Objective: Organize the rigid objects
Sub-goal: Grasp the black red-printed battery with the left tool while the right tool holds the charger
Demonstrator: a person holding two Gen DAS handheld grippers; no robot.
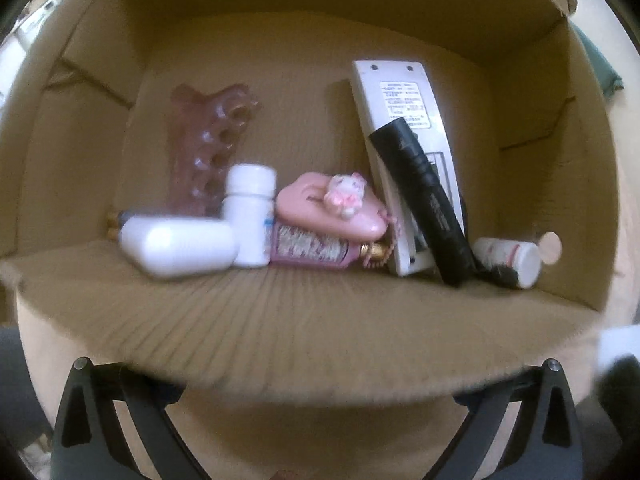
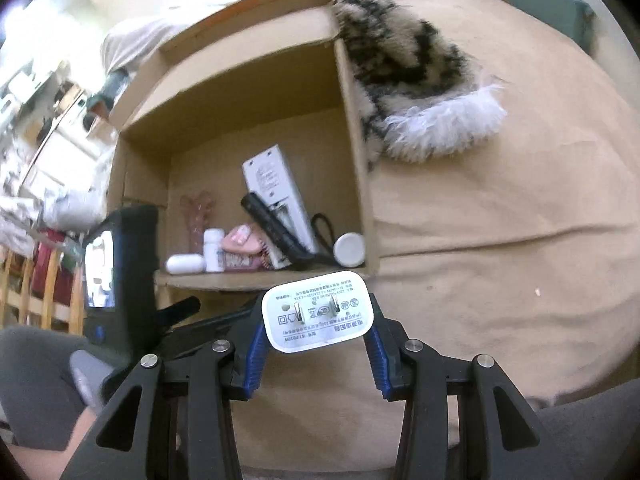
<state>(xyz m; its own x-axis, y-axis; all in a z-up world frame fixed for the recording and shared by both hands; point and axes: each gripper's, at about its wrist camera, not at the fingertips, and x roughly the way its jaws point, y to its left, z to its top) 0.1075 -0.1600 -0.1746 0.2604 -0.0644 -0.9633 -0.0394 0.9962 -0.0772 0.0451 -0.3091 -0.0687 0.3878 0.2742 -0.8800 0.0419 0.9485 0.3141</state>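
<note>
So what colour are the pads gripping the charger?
Blue pads, clearest in the right wrist view.

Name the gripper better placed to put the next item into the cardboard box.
Right. The right gripper is clamped on the white charger, facing the cardboard box. The left gripper is open and empty.

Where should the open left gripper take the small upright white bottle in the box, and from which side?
Grip the bottle by its cap, coming from above. It stands upright with the cap clear on top, while the white case and the pink bottle press close to its lower body.
</note>
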